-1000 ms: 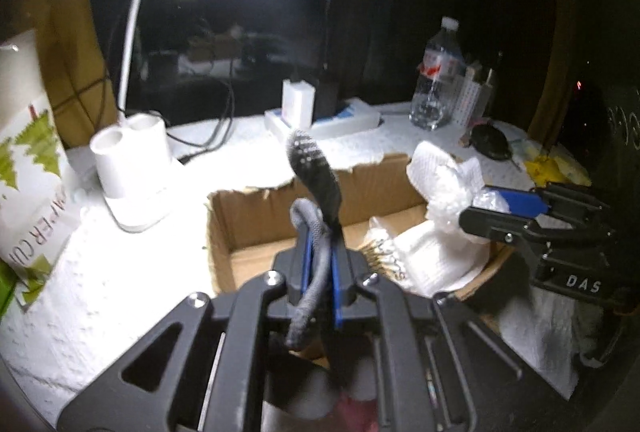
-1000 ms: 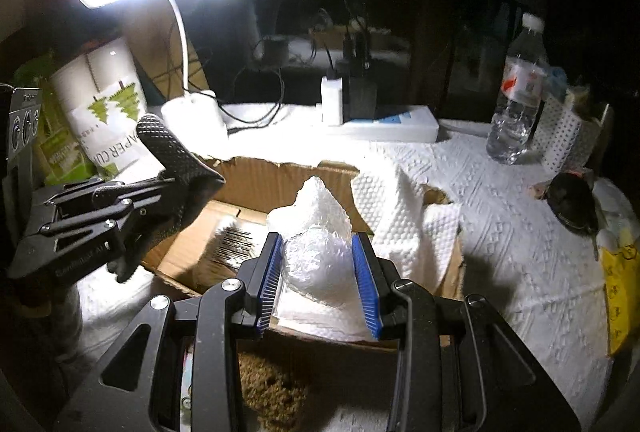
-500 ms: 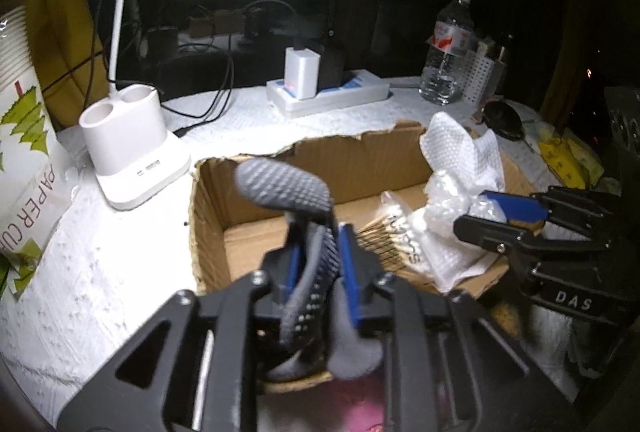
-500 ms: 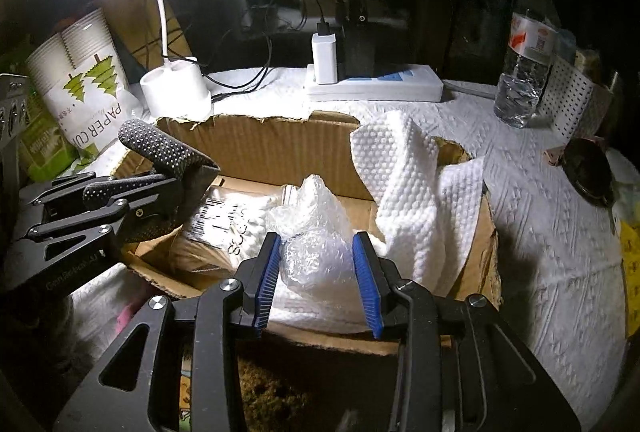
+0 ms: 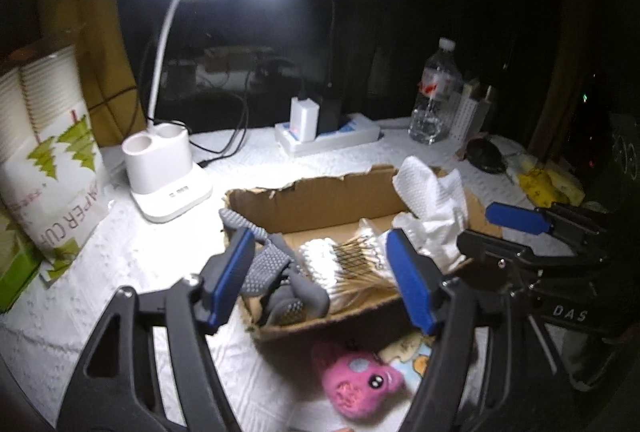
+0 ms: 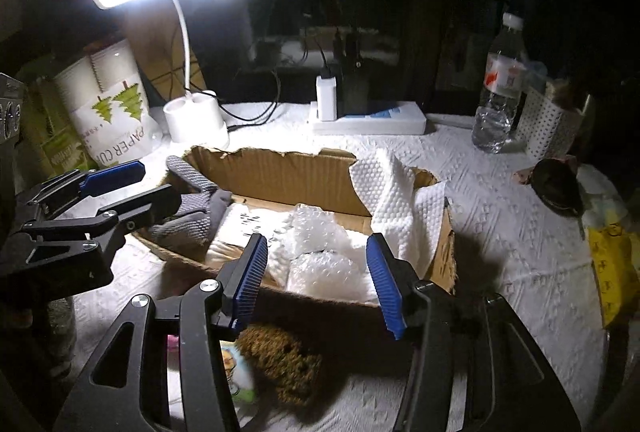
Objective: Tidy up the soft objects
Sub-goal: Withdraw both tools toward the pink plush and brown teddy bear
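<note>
A torn cardboard box [image 5: 320, 202] [image 6: 280, 172] stands mid-table. A grey dotted glove [image 5: 276, 272] [image 6: 196, 208] lies in its left end, next to a pack of cotton swabs [image 5: 344, 264]. Bubble wrap [image 6: 324, 264] and a white paper towel [image 6: 396, 192] [image 5: 436, 192] lie in its right part. My left gripper [image 5: 324, 280] is open and empty above the box's near left. My right gripper [image 6: 316, 272] is open and empty just above the bubble wrap. A pink plush toy [image 5: 356, 384] and a brown sponge [image 6: 280, 364] lie on the table before the box.
A white desk lamp base [image 5: 164, 176] and a paper cup sleeve [image 5: 48, 172] stand at the left. A power strip with chargers [image 6: 368, 116] and a water bottle [image 6: 500, 84] stand behind the box. A dark round object [image 6: 560, 188] and yellow packet [image 6: 612, 264] lie right.
Both grippers have opened and pulled back. The left one let the grey glove drop into the box. The right one let the bubble wrap go into the box.
</note>
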